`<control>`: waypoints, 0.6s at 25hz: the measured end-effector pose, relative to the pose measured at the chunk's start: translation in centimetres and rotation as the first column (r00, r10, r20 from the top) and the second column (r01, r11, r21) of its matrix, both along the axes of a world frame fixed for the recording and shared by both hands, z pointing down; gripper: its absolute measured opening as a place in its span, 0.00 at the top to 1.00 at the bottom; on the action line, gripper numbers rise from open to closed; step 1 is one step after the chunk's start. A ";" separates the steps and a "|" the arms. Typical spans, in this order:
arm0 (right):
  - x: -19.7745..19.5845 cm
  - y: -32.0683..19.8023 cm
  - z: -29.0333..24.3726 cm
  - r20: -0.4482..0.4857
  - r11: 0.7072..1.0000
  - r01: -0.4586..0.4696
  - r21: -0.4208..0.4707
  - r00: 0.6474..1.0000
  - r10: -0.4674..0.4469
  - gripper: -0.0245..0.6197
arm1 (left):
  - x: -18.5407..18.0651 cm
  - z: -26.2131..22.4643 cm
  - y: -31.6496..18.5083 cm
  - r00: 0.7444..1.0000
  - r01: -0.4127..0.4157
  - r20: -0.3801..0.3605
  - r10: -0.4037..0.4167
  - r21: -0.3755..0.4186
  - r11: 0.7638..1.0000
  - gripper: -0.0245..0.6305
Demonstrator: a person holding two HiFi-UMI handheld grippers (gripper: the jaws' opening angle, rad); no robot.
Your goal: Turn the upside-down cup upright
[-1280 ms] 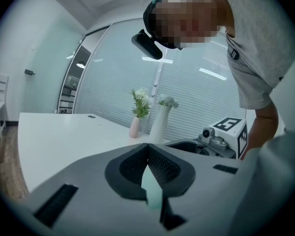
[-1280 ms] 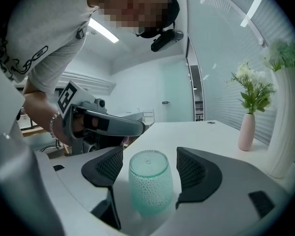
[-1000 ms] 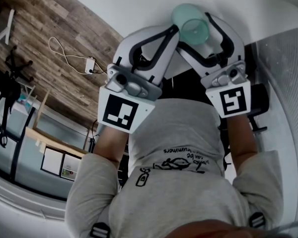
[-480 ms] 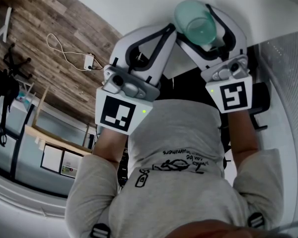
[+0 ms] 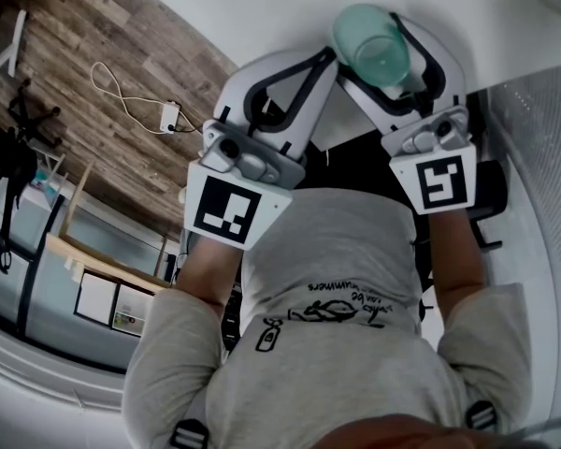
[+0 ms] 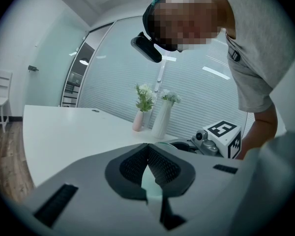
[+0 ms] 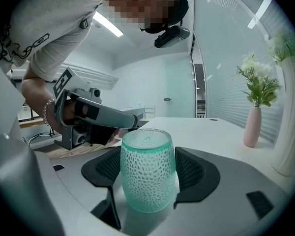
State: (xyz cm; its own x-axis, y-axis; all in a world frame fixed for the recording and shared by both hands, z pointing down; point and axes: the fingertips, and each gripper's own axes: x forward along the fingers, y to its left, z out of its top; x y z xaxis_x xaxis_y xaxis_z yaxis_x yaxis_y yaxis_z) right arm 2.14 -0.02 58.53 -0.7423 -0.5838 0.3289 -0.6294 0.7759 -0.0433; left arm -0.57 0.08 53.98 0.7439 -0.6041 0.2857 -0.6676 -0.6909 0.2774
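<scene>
1. Your right gripper (image 7: 148,157) has its jaws closed on the belly of the teal dimpled cup (image 7: 147,170). The cup stands base-up over the white table (image 7: 211,127); whether its rim touches the top is unclear.
2. Your left gripper (image 6: 148,149) is pinched fully together on nothing, with its tip just beside the cup.
3. Treat the cup as stiff, light and probably glass, so brittle and slick despite the dimples.
4. Grip at the widest part; nearer either end it would likely slide as you roll it over.

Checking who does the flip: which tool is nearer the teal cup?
Right. The right tool has the teal cup between its jaws; the left tool, shut, points at it from beside.
</scene>
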 end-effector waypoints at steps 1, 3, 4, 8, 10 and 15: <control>-0.1 0.0 -0.1 -0.001 1.000 0.000 0.001 1.000 0.000 0.43 | -0.1 0.0 0.0 1.000 -0.002 0.002 0.002 -0.002 1.000 0.96; -0.3 0.0 -0.3 -0.001 1.000 0.002 0.004 1.000 -0.002 0.43 | -0.3 -0.1 0.1 1.000 -0.002 0.005 0.002 -0.001 1.000 0.96; -0.3 0.0 -0.3 -0.002 1.000 0.003 0.006 1.000 -0.003 0.43 | -0.4 -0.1 0.1 1.000 0.000 0.005 0.000 0.002 1.000 0.96; 0.2 -0.4 -1.0 -0.006 1.000 0.000 0.008 1.000 0.000 0.43 | -0.3 -0.6 -0.3 1.000 -0.001 0.005 0.001 0.014 1.000 0.96; 0.3 -0.7 -1.7 -0.009 1.000 -0.002 0.012 1.000 0.003 0.43 | -0.4 -1.0 -0.6 1.000 -0.002 0.005 0.002 0.018 1.000 0.96; 0.5 -1.1 -4.4 -0.012 1.000 -0.001 0.027 1.000 0.002 0.43 | -0.5 -3.0 -1.3 1.000 0.001 0.002 -0.002 0.039 0.999 0.96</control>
State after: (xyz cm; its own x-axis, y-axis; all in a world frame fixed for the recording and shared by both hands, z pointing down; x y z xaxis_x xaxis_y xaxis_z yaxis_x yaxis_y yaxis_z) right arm 2.62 -1.17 54.15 -0.7374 -0.5935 0.3224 -0.6308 0.7758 -0.0147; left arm -1.12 -1.18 50.97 0.7425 -0.6159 0.2632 -0.6691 -0.7002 0.2490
